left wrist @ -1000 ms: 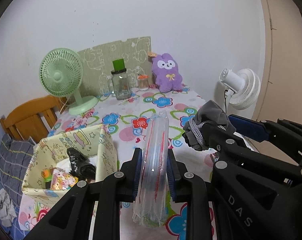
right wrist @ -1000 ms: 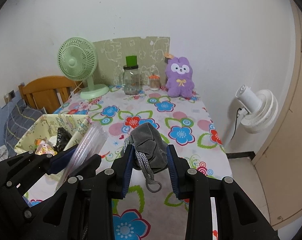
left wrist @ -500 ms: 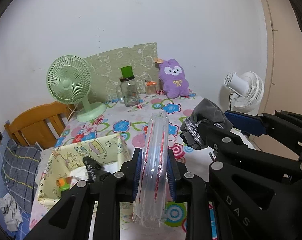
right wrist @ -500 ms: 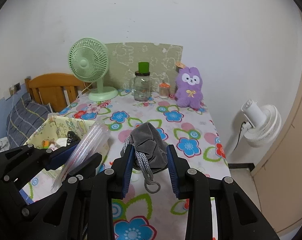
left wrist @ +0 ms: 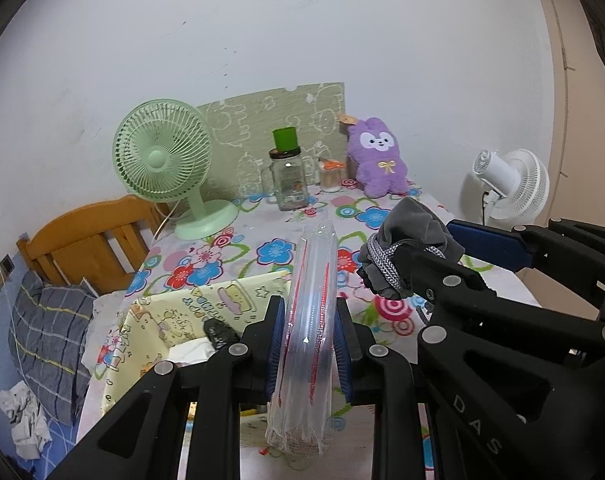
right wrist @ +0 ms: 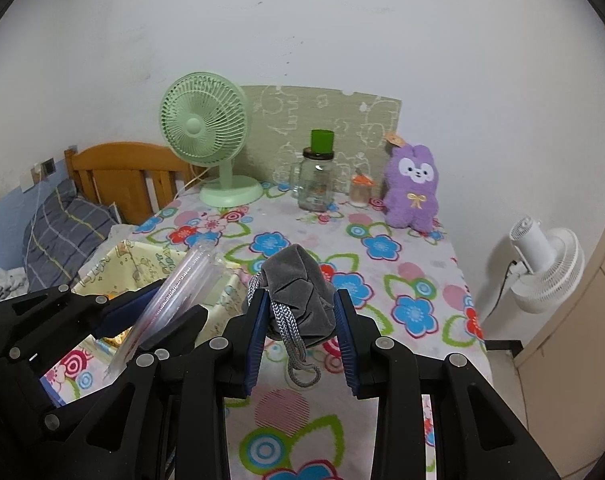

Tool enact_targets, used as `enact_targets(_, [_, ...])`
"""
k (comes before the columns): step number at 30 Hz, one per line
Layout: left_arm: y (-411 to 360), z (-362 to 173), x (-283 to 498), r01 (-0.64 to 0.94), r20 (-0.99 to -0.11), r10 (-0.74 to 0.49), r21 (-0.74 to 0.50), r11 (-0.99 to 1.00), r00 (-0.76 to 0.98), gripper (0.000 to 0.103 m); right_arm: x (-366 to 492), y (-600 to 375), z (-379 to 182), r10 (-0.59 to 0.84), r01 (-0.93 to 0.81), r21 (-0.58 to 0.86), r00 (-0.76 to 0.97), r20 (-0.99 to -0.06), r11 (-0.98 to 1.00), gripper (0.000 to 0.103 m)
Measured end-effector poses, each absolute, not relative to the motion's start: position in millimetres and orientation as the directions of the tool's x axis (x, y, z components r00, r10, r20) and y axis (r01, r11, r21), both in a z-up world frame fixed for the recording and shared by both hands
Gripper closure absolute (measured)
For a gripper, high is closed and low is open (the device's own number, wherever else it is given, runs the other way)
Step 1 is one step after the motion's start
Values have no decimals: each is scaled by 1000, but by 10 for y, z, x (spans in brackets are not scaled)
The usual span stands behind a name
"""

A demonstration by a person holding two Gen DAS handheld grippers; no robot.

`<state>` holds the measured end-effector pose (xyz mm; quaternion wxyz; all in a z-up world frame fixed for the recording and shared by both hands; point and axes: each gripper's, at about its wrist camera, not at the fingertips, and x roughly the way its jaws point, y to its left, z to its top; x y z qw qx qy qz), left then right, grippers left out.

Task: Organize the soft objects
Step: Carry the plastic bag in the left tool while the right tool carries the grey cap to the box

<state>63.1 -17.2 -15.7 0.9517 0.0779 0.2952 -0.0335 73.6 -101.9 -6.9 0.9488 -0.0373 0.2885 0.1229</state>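
My left gripper (left wrist: 308,344) is shut on a stack of clear zip bags (left wrist: 310,312) with red seal lines, held upright above the table; it also shows in the right wrist view (right wrist: 174,296). My right gripper (right wrist: 300,334) is shut on a grey drawstring pouch (right wrist: 302,296), its grey cord hanging below; the pouch shows in the left wrist view (left wrist: 410,244) too. A yellow fabric bin (left wrist: 162,320) with small items inside sits below and left of the left gripper. A purple plush rabbit (right wrist: 412,188) stands at the table's far end.
The table has a flowered cloth (right wrist: 382,264). At its back stand a green fan (right wrist: 206,136), a glass jar with a green lid (right wrist: 316,180), a small jar (right wrist: 360,190) and a green board (right wrist: 326,120). A wooden chair (right wrist: 122,172) and a white fan (right wrist: 542,264) flank it.
Both grippers have pulled back and risen with their loads still held. The bin and the table's far end now sit farther off and lower in view.
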Motion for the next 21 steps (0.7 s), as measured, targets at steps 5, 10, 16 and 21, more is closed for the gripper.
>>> enact_targets(5, [-20,-189,701,95,-575,-7,123,988,818,80,816,-847,-87,232,-282,-3,794,-563,959,67])
enact_targets(10, [127,-246,784,84,-586,-3,112,990,810,80,913,-698,-119,250,-304,1,781,-572,953,67])
enact_targets(16, [316,-311,903,68,-603,5,98,993,798,80,1028,-504,-181,295,-347,24,756,-585,937,67])
enact_targets(21, [439,-394,988,49,-612,17,91,995,790,77,1127,-363,-238,319,-375,33,735,-598,927,67])
